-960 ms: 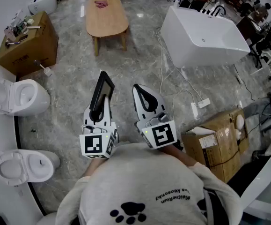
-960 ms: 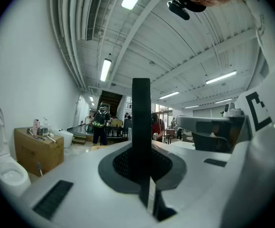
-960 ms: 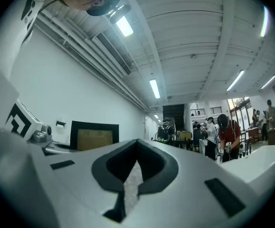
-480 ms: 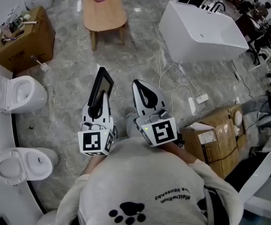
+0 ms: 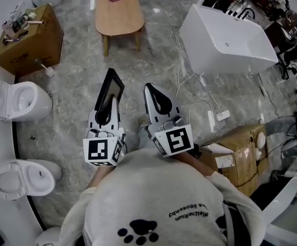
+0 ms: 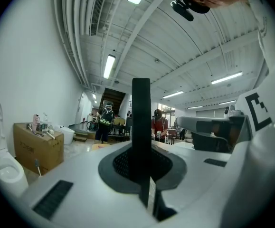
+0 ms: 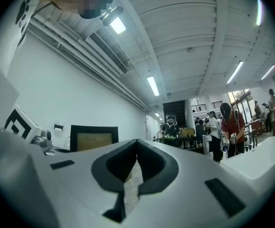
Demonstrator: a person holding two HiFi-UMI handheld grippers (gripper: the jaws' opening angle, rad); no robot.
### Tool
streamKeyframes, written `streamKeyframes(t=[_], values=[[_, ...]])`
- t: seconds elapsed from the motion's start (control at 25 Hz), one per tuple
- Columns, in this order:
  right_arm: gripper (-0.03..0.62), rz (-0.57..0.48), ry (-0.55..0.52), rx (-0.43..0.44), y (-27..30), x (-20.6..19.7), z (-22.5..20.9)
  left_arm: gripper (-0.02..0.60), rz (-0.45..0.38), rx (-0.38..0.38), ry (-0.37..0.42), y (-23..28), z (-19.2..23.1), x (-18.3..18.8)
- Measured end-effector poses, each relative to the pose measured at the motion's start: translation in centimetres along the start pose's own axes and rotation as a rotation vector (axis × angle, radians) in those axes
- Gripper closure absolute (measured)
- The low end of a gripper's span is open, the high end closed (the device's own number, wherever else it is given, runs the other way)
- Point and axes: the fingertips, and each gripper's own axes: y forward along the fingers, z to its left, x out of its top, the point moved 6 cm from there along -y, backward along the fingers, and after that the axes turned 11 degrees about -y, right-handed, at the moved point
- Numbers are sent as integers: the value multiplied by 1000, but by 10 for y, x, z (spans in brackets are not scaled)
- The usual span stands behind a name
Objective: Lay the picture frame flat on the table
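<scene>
Carrying the frame (image 5: 111,89) upright, my left gripper (image 5: 109,111) has its jaws clamped on the frame's edge, well short of the surface (image 5: 118,15); my right gripper (image 5: 152,94), jaws clenched empty, isn't needed yet.

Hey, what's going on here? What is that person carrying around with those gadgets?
A person holds a claw tool in each hand. The left claw is clamped on a black picture frame and holds it up on edge in the air. The right claw is shut with nothing in it. The wooden table stands some way ahead, so the frame has not yet been laid down.
</scene>
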Motion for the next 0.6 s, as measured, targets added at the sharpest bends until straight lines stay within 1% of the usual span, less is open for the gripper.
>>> streamKeyframes(t=[0.28,0.6], values=[[585,0,32,45,49,-21,-59,564,-5,49,8,66,0,4],[585,-24,54,91,93,-40,-125,564,-37,102,22,134,-7,11]])
